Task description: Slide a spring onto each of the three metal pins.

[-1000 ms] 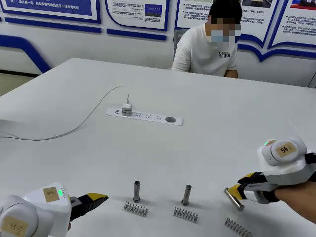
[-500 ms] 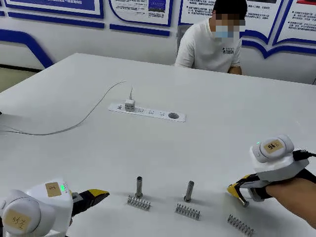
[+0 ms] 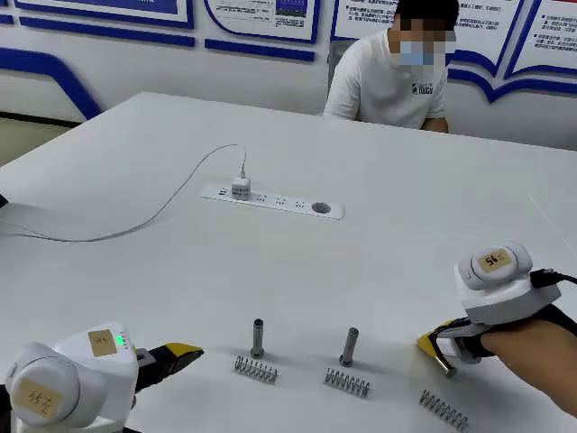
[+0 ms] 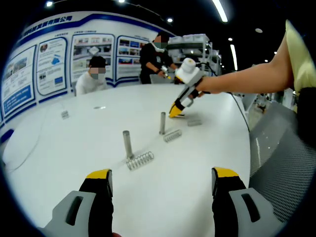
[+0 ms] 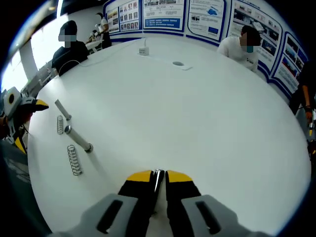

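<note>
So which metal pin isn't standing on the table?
The pin clamped in the right gripper, held tilted; the left pin and middle pin stand upright on the table.

There are three metal pins (image 3: 258, 336), three springs (image 3: 256, 369), one power strip (image 3: 270, 200), one white charger (image 3: 241, 188), one cable (image 3: 153, 219), and two grippers: the left gripper (image 3: 185, 354) and the right gripper (image 3: 431, 345).

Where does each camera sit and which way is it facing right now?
Head view: on the headset, facing forward and down over the white table; left hand-held gripper, right hand-held gripper and a forearm show.
Left gripper view: on the left one, looking between its open jaws at two upright pins.
Right gripper view: on the right one, jaws shut on the third pin, facing across the table.
Shared: all three show the upright pins and springs.
</note>
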The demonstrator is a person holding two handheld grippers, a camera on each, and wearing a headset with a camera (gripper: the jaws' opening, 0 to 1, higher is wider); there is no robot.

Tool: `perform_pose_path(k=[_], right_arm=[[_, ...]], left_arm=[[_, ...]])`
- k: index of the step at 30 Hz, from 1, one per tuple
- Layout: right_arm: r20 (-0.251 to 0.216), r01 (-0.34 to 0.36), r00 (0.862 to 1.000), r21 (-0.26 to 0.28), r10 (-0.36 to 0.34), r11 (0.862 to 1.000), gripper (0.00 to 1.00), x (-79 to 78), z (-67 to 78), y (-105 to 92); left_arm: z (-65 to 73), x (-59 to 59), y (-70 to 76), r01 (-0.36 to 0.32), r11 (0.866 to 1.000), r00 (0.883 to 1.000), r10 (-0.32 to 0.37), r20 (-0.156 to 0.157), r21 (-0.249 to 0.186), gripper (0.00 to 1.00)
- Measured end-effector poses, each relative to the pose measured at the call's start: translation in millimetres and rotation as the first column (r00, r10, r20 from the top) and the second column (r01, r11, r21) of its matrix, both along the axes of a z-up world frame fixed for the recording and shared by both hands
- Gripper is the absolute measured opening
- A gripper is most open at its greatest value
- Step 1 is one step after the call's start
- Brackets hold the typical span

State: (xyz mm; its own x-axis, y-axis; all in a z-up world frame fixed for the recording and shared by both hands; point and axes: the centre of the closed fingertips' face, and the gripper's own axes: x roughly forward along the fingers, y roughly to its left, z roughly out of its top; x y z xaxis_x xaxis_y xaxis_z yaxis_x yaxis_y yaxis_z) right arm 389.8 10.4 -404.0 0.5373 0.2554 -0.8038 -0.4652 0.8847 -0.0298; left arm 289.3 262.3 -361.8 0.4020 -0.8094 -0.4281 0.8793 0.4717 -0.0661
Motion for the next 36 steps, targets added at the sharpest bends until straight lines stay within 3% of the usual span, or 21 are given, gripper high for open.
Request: perform_pose_path(k=[14,21,23,26,36], right_arm=[[-0.017,0.0,1.0,0.004,0.0,1.0,0.1,-2.3,-3.0,1.7],[0.005,0.032,0.999,0.012,-0.032,0.999,0.09,-1.2,-2.9,0.7],[0.013,0.029,0.999,-0.008,-0.029,1.0,0.09,-2.2,-2.4,-0.9],[0.033,0.042,0.999,0.031,-0.043,0.999,0.09,-3.8,5.6,1.2],[0.08,0.053,0.995,0.052,-0.057,0.997,0.09,-18.3,26.9,1.1]], left_arm=[[0.9,1.1,0.8,-0.003,1.0,1.0,0.003,0.002,-0.002,0.83],[2.7,1.5,-1.5,0.0,1.0,1.0,0.0,0.005,-0.007,0.83],[3.1,0.6,-1.6,0.002,1.0,1.0,-0.002,0.006,-0.006,0.83],[3.8,-0.2,-0.5,0.004,1.0,1.0,-0.004,0.007,-0.004,0.83],[7.0,-0.3,-1.2,0.012,1.0,1.0,-0.012,0.015,-0.003,0.83]])
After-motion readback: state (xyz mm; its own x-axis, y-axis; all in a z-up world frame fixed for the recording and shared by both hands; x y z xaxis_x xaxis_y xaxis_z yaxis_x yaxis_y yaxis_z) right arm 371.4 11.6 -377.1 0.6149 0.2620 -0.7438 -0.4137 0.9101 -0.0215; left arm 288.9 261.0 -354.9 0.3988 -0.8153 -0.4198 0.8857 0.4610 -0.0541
